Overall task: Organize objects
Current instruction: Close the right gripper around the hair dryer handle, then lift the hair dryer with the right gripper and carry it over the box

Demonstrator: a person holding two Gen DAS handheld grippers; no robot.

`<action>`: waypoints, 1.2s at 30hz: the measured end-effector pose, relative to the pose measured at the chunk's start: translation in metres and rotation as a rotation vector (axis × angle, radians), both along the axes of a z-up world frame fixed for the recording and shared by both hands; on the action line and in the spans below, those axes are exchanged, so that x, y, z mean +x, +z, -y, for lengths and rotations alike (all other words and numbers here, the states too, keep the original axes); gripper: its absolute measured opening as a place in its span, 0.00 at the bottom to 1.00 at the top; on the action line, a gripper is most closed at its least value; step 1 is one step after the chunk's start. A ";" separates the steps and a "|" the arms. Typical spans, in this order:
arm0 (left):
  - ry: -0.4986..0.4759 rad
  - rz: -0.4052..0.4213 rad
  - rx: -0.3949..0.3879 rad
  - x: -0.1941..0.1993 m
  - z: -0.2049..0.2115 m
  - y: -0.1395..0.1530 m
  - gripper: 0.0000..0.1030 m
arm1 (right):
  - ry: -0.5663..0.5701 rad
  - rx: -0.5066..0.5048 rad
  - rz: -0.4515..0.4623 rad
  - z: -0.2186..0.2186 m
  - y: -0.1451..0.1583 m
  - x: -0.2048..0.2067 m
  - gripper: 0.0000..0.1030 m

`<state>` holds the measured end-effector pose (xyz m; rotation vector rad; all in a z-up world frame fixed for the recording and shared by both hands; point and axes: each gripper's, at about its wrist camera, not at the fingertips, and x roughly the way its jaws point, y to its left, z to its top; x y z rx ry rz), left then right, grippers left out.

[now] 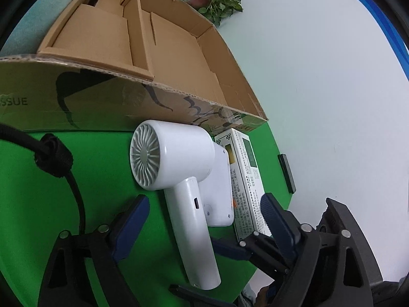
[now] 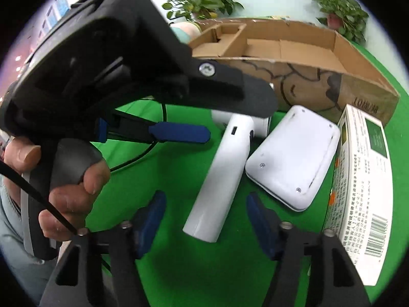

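A white hair dryer [image 1: 179,179] lies on the green table [image 1: 64,192] in front of a cardboard box [image 1: 153,51]. My left gripper [image 1: 204,217] is open, with its blue pads on either side of the dryer's handle, not touching it. A flat white device [image 1: 222,179] and a printed white carton [image 1: 245,174] lie right of the dryer. In the right wrist view my right gripper [image 2: 207,217] is open around the end of the dryer's handle [image 2: 219,179]. The left gripper's blue finger [image 2: 179,131] is to the left of the handle. The white device [image 2: 291,156] and the carton [image 2: 363,179] lie to the right.
The open cardboard box [image 2: 294,51] with inner dividers stands behind the objects. A black cable [image 1: 74,184] runs over the table at left. A small black bar [image 1: 286,174] lies at the table's right edge. Potted plants [image 2: 202,0] stand behind the box.
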<state>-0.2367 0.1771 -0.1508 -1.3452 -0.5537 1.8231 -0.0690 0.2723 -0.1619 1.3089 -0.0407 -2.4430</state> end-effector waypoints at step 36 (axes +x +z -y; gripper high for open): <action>0.072 -0.052 -0.126 0.057 -0.010 -0.004 0.31 | -0.020 0.037 0.008 0.004 -0.011 0.059 0.27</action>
